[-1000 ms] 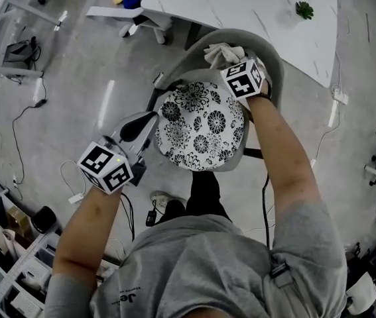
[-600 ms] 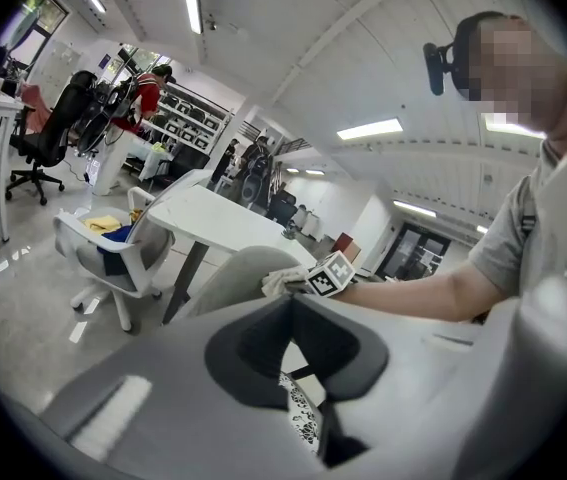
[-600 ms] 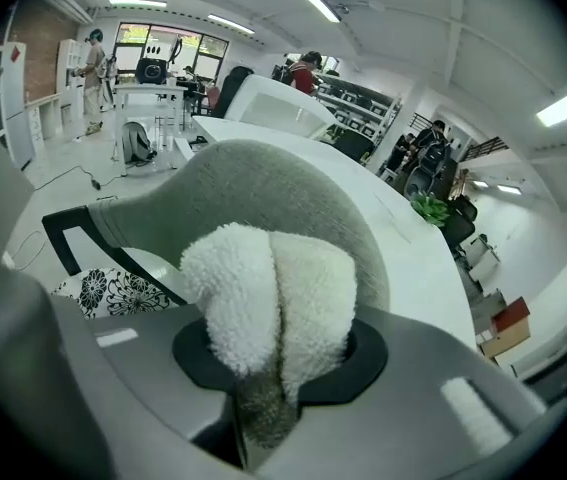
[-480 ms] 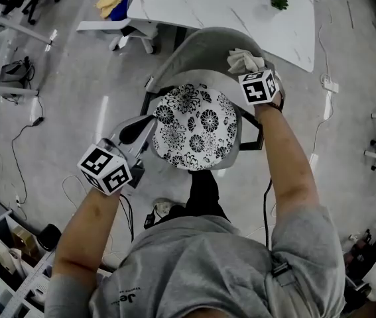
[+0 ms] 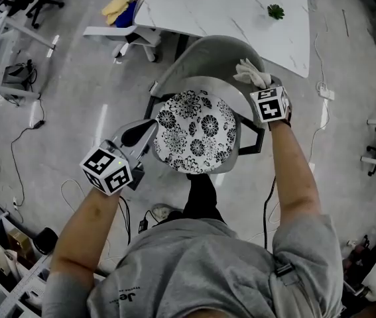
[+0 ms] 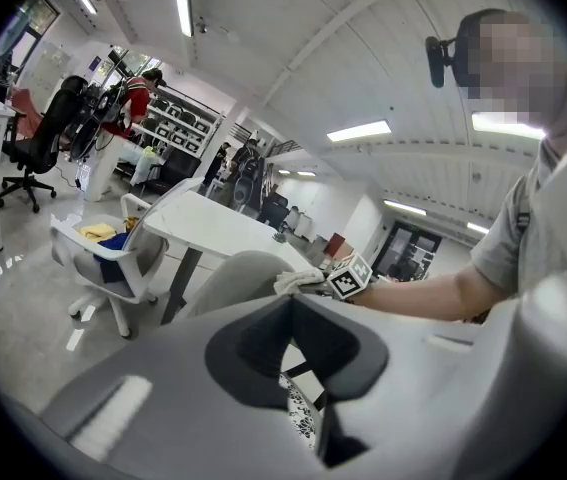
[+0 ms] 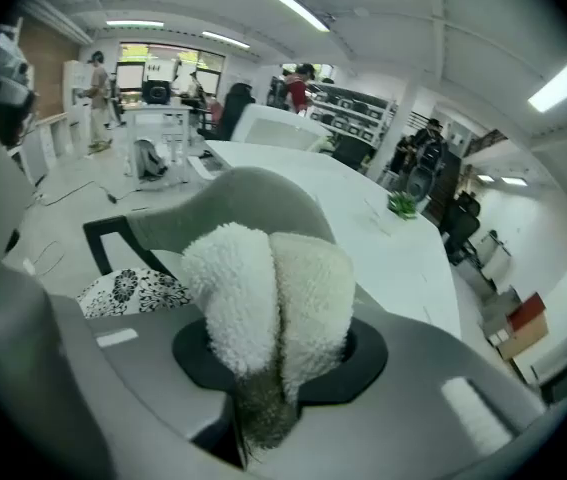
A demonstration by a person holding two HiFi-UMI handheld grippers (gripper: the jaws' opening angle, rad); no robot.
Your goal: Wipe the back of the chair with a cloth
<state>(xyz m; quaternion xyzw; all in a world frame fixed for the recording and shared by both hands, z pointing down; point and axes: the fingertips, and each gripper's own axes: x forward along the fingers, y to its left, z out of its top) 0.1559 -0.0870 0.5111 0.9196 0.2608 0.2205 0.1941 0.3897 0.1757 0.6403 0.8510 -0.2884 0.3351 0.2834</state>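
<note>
Fingers [image 7: 113,388] of the right gripper [image 7: 275,373] are clamped on a folded white fleecy cloth [image 7: 273,288], which bulges forward out of them. From the head view, the cloth sits against the top rim of the grey chair back [image 5: 204,52], near its right-hand end, just above the armrest. The left gripper [image 5: 146,128] hangs at the left edge of the floral seat cushion [image 5: 197,131]; its fingers are drawn together with nothing between them, and I cannot tell whether they touch the seat. A white marbled worktop [image 5: 227,5] stands just behind the chair.

This looks like a wiping pass along the rim, at one end of its reach. The next move probably calls for light pressure while the cloth sweeps leftward across the curve or down the inner face, the wrist turning with the shell's bend.
</note>
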